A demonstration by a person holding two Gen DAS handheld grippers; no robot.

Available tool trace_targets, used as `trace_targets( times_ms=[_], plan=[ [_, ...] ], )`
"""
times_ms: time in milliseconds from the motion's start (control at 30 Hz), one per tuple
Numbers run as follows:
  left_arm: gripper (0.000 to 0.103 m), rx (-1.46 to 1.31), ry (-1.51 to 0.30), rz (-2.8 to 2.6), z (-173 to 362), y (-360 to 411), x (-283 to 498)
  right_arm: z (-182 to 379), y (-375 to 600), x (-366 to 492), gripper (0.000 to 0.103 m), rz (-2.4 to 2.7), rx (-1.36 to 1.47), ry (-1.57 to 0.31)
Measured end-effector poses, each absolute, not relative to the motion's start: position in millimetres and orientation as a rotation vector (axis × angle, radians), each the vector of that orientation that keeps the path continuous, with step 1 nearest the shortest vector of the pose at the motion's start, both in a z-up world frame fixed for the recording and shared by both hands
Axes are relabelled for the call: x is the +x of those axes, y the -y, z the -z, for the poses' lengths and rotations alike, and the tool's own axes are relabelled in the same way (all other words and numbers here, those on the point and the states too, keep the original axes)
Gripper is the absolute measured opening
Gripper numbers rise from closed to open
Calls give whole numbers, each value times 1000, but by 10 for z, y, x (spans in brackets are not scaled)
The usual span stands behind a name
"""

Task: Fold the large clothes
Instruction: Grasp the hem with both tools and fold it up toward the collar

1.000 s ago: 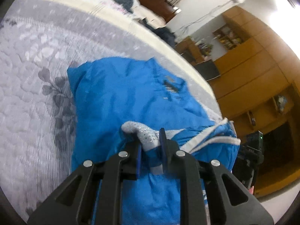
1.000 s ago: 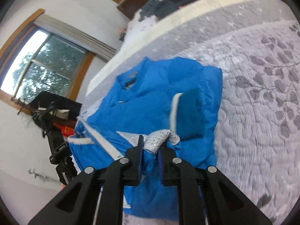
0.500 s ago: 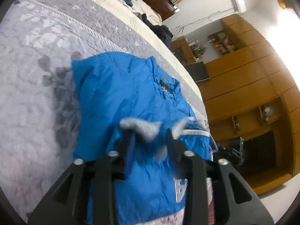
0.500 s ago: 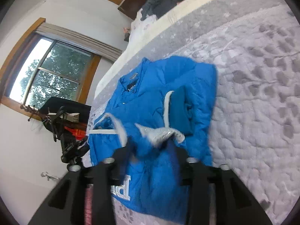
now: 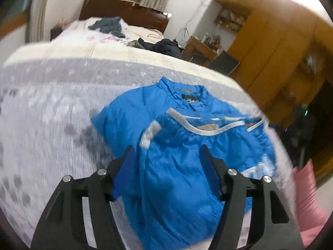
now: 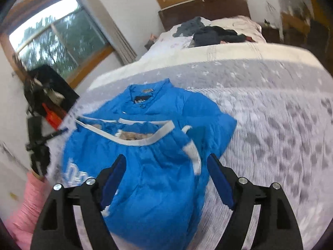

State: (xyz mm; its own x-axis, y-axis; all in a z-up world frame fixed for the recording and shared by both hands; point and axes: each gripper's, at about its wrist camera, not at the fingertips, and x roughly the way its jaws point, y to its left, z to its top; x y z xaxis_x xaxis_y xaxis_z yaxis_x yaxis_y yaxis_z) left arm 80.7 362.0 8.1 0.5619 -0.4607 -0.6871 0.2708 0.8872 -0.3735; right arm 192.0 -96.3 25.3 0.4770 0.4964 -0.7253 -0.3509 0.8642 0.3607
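- Both claws stand wide apart and hold nothing: the left gripper shows its blue pads spread over the cloth, and the right gripper is parted just as far, with only fabric seen through the gap.
- Blue jacket lies folded on the bed, its bottom part turned up over the body, so the white hem band curves across the middle.
- From the left wrist view the collar sits at 12 o'clock of the claw, and a white cuff at about 11 o'clock, just past the left pad.
- From the right wrist view the jacket fills the gap between the pads; the hem band lies at 11 o'clock and a white cuff at 1 o'clock.
- Grey patterned quilt covers the bed on all sides of the jacket.
- Dark clothes lie heaped at the far end, near 12 o'clock.
- Both views are blurred, so fine details of the fabric cannot be told.
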Motion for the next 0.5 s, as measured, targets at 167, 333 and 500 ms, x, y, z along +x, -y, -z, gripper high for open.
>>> trace_targets(
  times_ms=[167,333,500],
  plan=[
    [68,-139,-898,462,62,-3482,1082,-126,662,2128,80,-537,5,-958],
    [66,-107,-897,449,166,-3356,1278,13,498,2220,58,-526,-80,-971],
    [29,-51,-863,410,124,-3198,1211,-20,536,2115,19,-539,-72,-931]
  ],
)
